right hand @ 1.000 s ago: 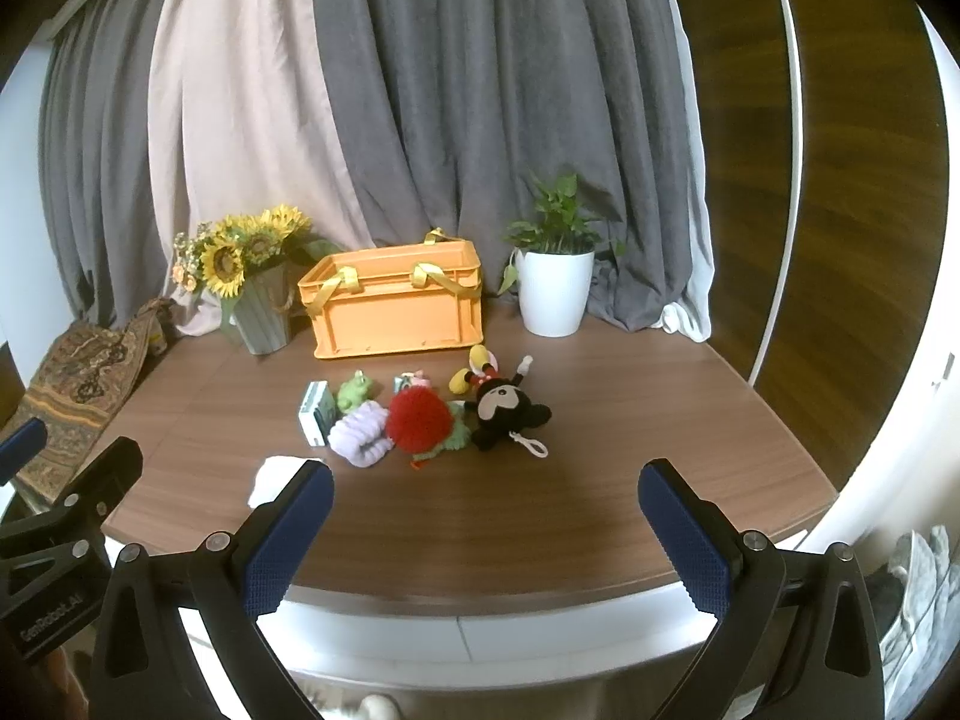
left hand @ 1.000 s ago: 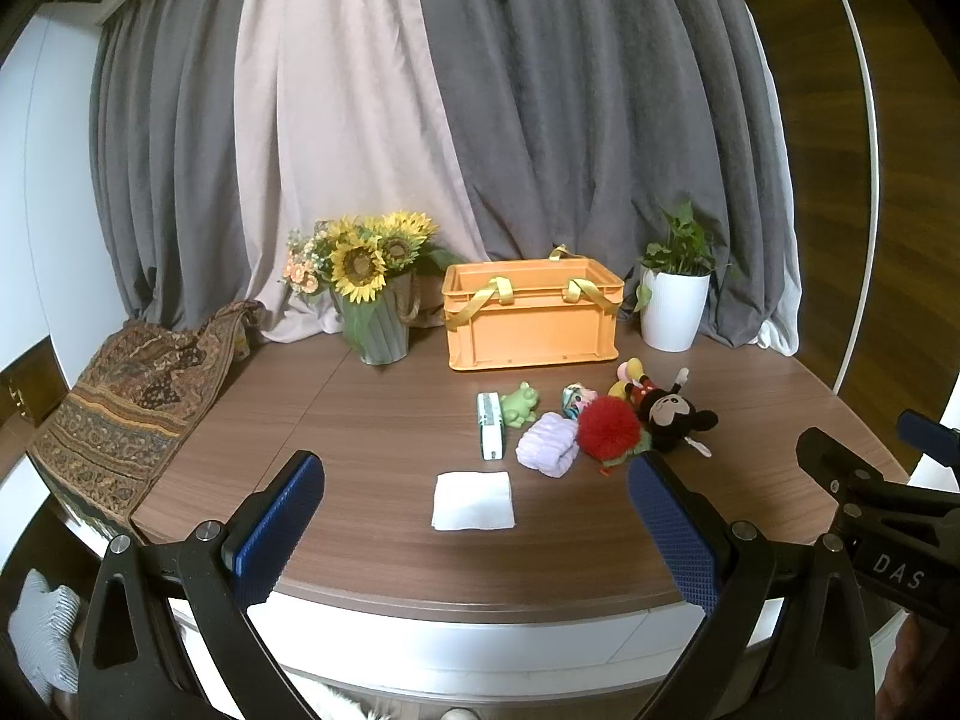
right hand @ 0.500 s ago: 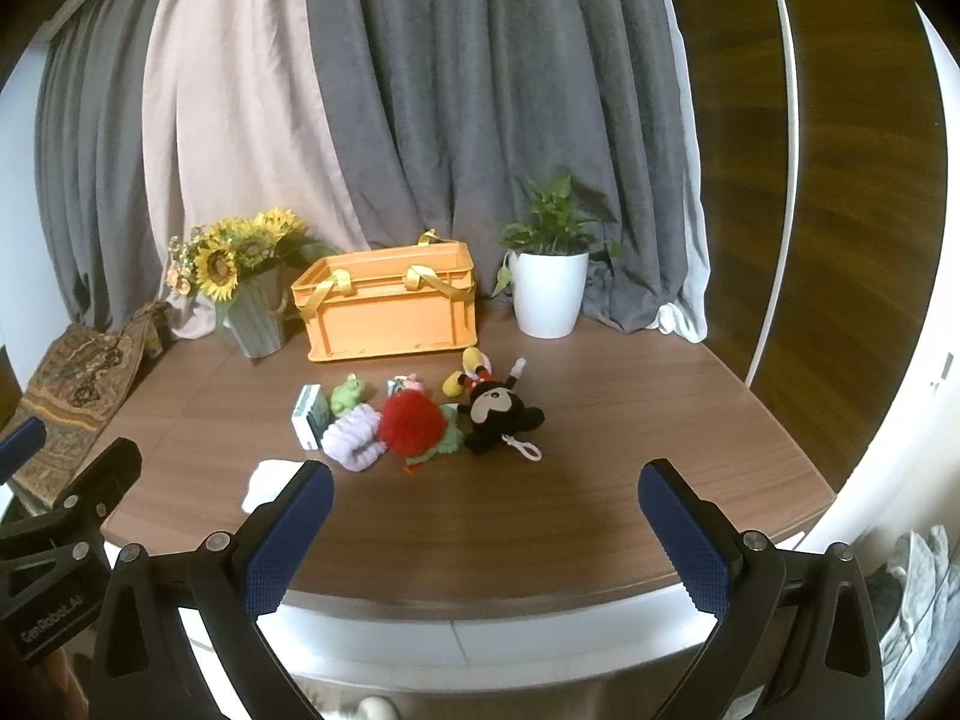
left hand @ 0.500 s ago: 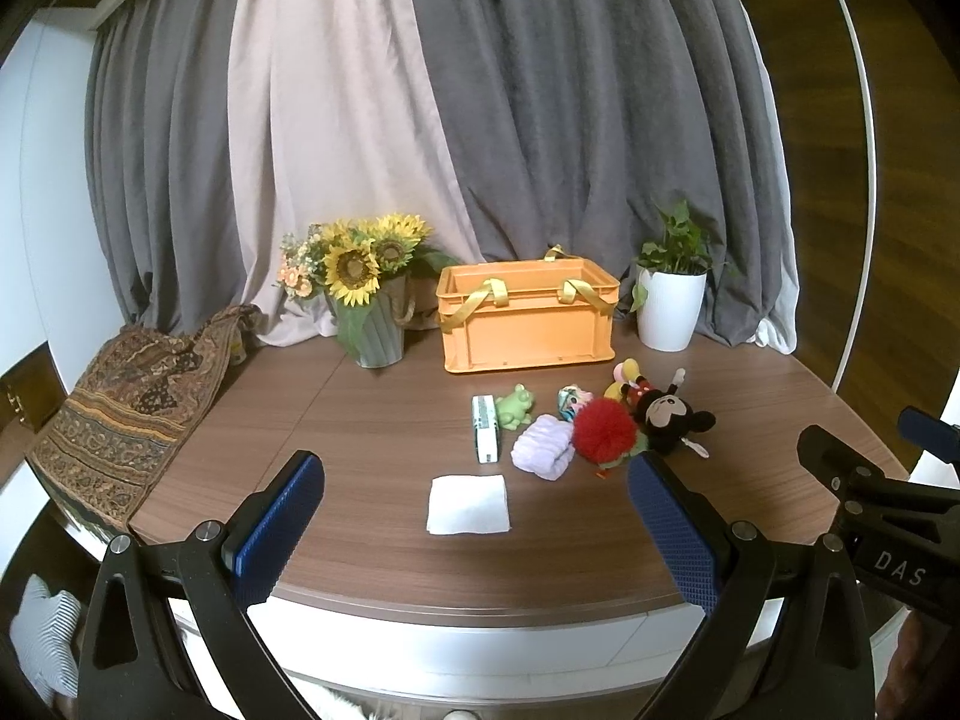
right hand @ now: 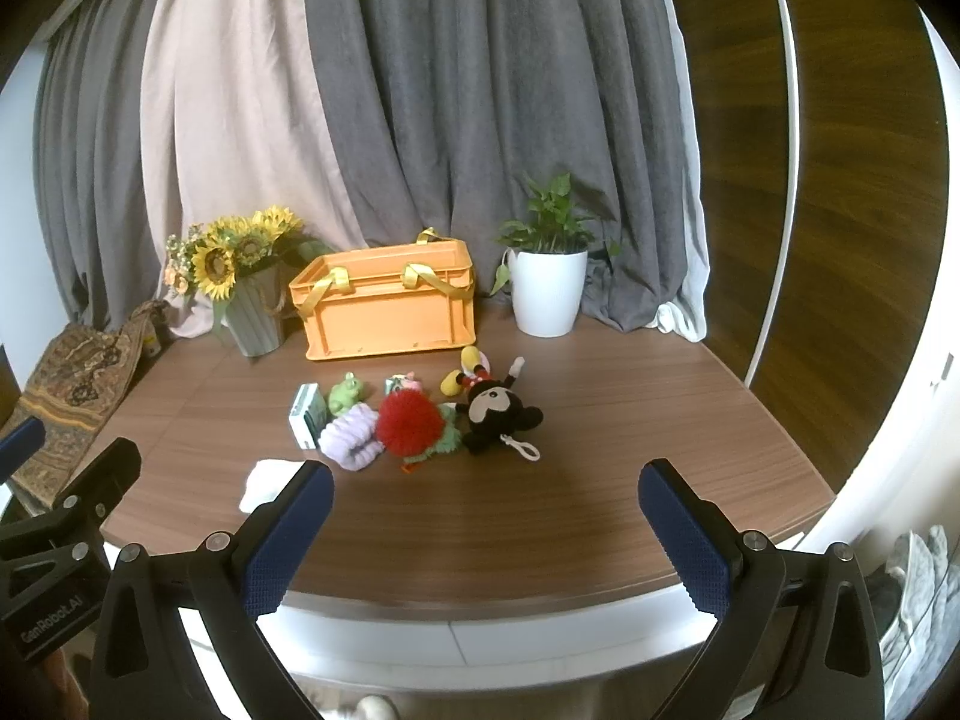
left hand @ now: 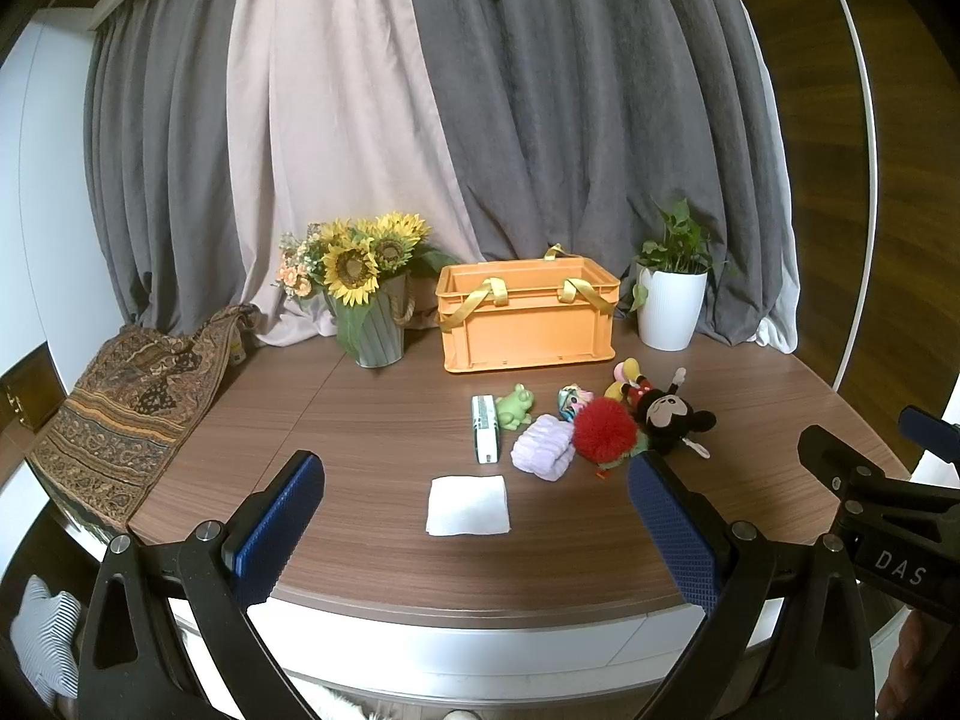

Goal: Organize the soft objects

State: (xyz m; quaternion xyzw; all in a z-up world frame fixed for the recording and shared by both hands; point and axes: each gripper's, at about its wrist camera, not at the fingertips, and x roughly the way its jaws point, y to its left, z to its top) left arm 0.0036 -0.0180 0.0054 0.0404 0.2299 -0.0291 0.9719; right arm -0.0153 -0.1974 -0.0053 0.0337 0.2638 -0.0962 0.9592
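Note:
An orange crate [left hand: 527, 315] [right hand: 390, 309] with yellow handles stands at the back of the wooden table. In front of it lie a black mouse plush [left hand: 669, 414] [right hand: 495, 411], a red pompom [left hand: 603, 433] [right hand: 408, 423], a purple rolled cloth [left hand: 543, 453] [right hand: 351, 435], a green frog [left hand: 516, 405] [right hand: 345, 393], a small box [left hand: 485, 427] [right hand: 305, 414] and a white folded cloth [left hand: 468, 505] [right hand: 264, 480]. My left gripper [left hand: 474, 519] and right gripper [right hand: 486, 525] both hover open over the table's near edge, holding nothing.
A sunflower vase [left hand: 372, 294] stands left of the crate and a white potted plant [left hand: 672, 294] to its right. A patterned cloth [left hand: 120, 402] drapes over the table's left side. Grey and beige curtains hang behind. The table's curved front edge [left hand: 480, 612] is close below the grippers.
Both views have tilted up and drawn back a little, so the table items sit slightly lower and closer in frame. Nothing on the table moved, and both grippers stayed open.

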